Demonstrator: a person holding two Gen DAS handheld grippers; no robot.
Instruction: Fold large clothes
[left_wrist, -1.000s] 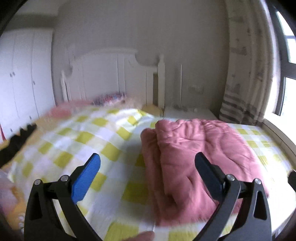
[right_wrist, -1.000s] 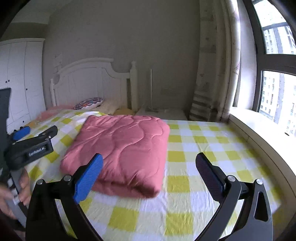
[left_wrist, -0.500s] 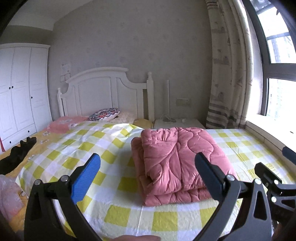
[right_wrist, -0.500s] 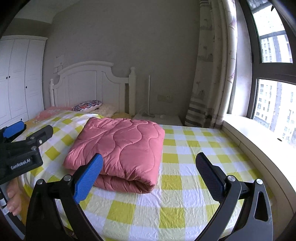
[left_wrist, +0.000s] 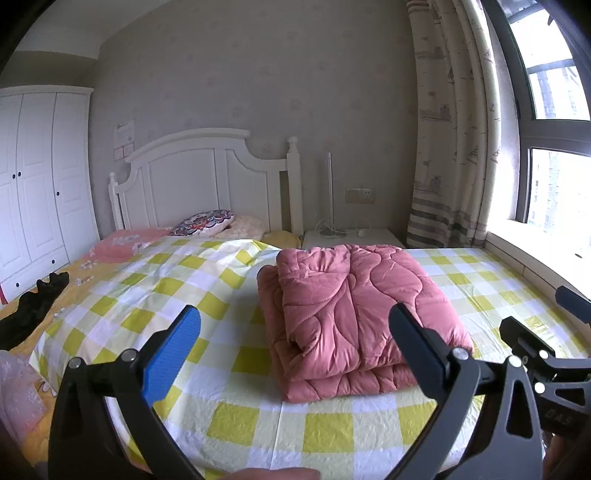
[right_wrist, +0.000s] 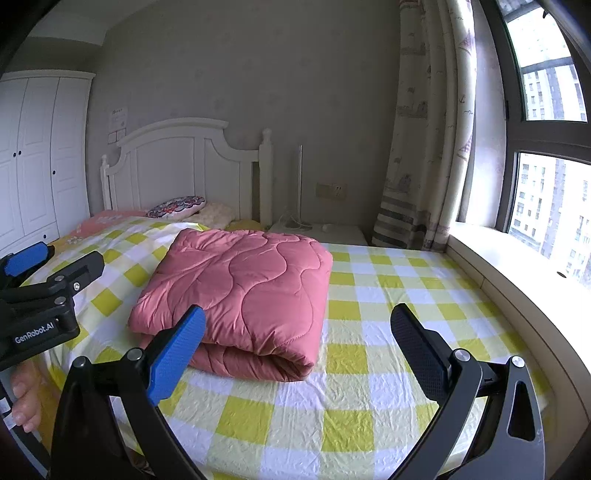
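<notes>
A pink quilted garment (left_wrist: 354, 306) lies folded into a thick rectangle on the yellow-and-white checked bed sheet (left_wrist: 177, 288). It also shows in the right wrist view (right_wrist: 243, 291). My left gripper (left_wrist: 293, 339) is open and empty, held back from the bed's near edge, in front of the folded bundle. My right gripper (right_wrist: 297, 343) is open and empty, also back from the bed, with the bundle ahead and to the left. The left gripper shows at the left edge of the right wrist view (right_wrist: 48, 273); the right gripper shows at the right edge of the left wrist view (left_wrist: 546, 354).
A white headboard (left_wrist: 207, 181) and pillows (left_wrist: 203, 223) are at the far end. A nightstand (left_wrist: 351, 236), curtain (left_wrist: 450, 147) and window sill (right_wrist: 517, 266) are on the right. A white wardrobe (left_wrist: 37, 184) is on the left. A black item (left_wrist: 37, 302) lies at the bed's left.
Both grippers have pulled back and risen away from the folded pink bundle, which now looks smaller and farther. The bundle lies still on the sheet. Both grippers stay open.
</notes>
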